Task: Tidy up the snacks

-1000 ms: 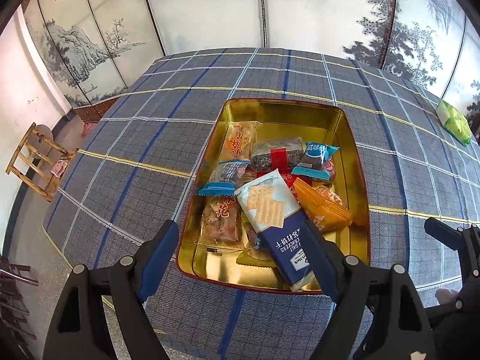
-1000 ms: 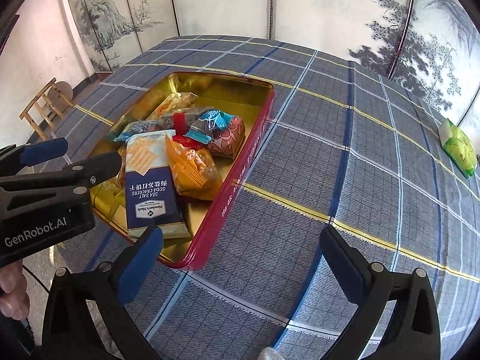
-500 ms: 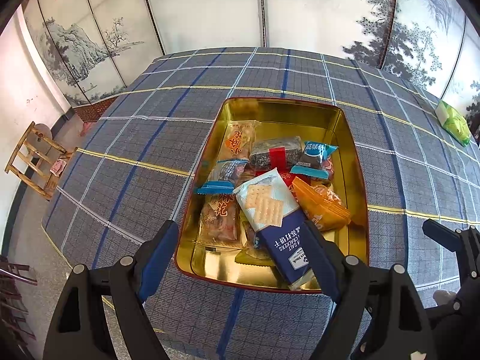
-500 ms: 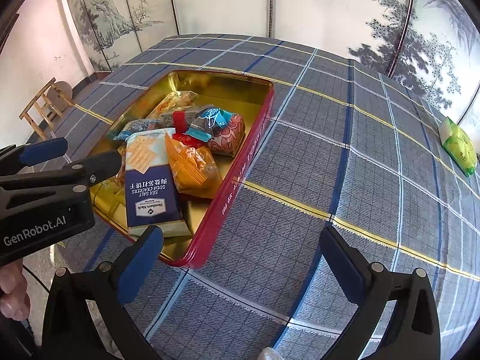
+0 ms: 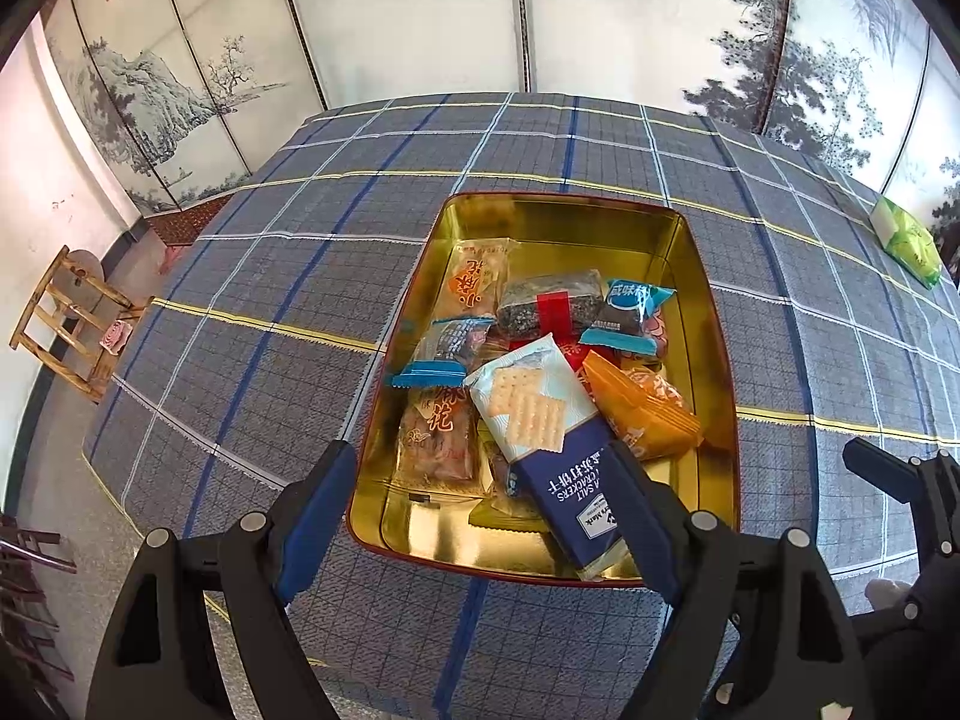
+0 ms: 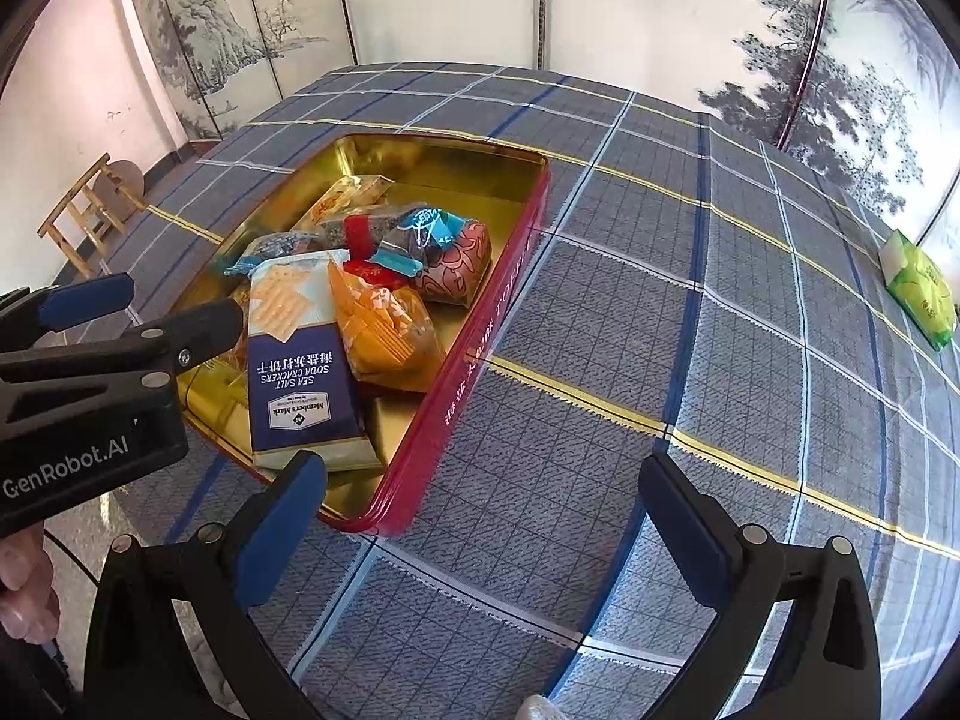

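Observation:
A red tin [image 5: 570,228] with a gold inside sits on the plaid tablecloth and holds several wrapped snacks. On top lie a blue-and-white soda cracker pack [image 5: 546,432], an orange pack [image 5: 636,414] and a dark bar with a red band [image 5: 552,300]. My left gripper [image 5: 477,474] hovers open above the tin's near edge, gripping nothing. My right gripper [image 6: 483,480] is open over bare cloth just right of the tin's red wall [image 6: 468,372]. The cracker pack [image 6: 297,360] and orange pack [image 6: 384,324] show there too. A green packet [image 6: 921,294] lies apart at the far right.
The green packet [image 5: 906,240] is near the table's right edge. A wooden stool [image 5: 66,312] stands on the floor to the left. Painted folding screens [image 5: 420,18] close off the back. A hand [image 6: 24,588] holds the left gripper's body [image 6: 90,408].

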Demonstrator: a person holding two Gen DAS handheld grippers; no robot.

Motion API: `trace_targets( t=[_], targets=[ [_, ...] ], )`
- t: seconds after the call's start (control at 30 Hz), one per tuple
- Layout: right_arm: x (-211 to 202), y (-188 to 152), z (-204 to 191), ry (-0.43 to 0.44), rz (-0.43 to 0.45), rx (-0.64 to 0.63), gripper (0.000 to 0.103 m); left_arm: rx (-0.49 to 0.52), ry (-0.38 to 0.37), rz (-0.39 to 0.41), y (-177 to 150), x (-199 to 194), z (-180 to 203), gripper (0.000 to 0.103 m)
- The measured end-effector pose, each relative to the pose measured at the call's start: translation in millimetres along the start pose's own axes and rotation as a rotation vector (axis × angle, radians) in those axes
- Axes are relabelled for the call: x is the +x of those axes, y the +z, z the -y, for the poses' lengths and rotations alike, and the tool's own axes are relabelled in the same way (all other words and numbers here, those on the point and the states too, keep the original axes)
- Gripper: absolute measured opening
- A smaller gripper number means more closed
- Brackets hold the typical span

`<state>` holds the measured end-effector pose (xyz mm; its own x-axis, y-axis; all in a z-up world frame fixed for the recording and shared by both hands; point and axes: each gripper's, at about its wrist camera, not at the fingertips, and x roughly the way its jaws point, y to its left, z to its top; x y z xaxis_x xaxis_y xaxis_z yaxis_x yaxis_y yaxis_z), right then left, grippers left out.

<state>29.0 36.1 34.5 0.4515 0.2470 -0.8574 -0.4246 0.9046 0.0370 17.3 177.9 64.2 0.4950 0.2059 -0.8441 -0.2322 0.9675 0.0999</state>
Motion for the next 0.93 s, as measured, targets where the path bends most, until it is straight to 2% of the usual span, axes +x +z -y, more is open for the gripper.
trace_targets(
  t=[0.93],
  targets=[
    [1.5,1.0,0.6,0.002,-0.002,0.006,0.103,0.014,-0.022,0.000,1.2,1.6,6.8,0.080]
  ],
)
